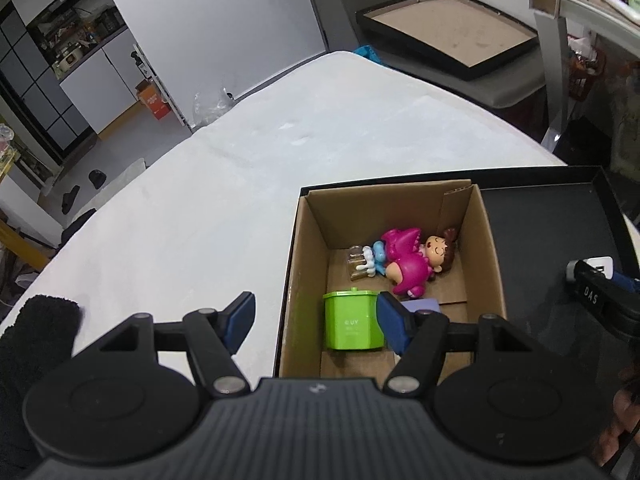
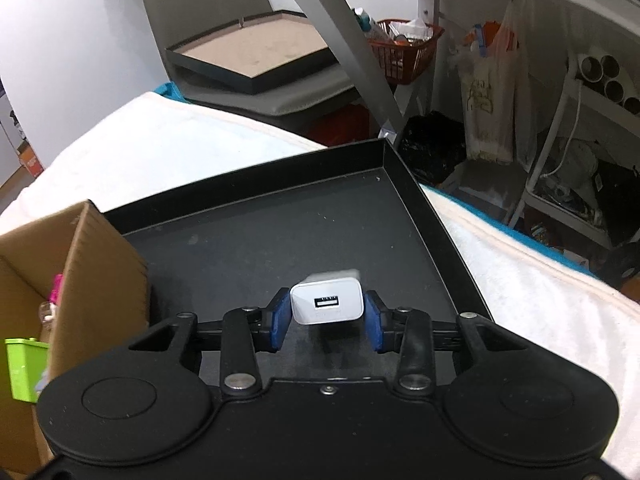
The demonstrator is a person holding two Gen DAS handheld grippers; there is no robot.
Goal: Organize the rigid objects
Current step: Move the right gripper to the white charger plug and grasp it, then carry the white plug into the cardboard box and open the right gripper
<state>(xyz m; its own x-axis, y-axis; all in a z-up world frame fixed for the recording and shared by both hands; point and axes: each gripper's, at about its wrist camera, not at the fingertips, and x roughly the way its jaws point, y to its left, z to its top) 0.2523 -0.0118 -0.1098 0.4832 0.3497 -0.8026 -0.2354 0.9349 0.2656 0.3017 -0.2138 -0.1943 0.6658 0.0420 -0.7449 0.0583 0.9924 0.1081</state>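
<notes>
My right claw [image 2: 327, 320] is pinching the white charger [image 2: 327, 305] on both sides, with its plug hole facing back at me. It sits low over the black tray [image 2: 420, 240], close to the tray's near edge. The brown box [image 2: 100, 264] stands at the tray's left side, so I think the charger must go left to reach it. Inside the box lie the green bin [image 1: 352, 324] and the pink doll [image 1: 408, 264]. My left claw [image 1: 316, 322] is spread and holds nothing, over the box's near left corner.
</notes>
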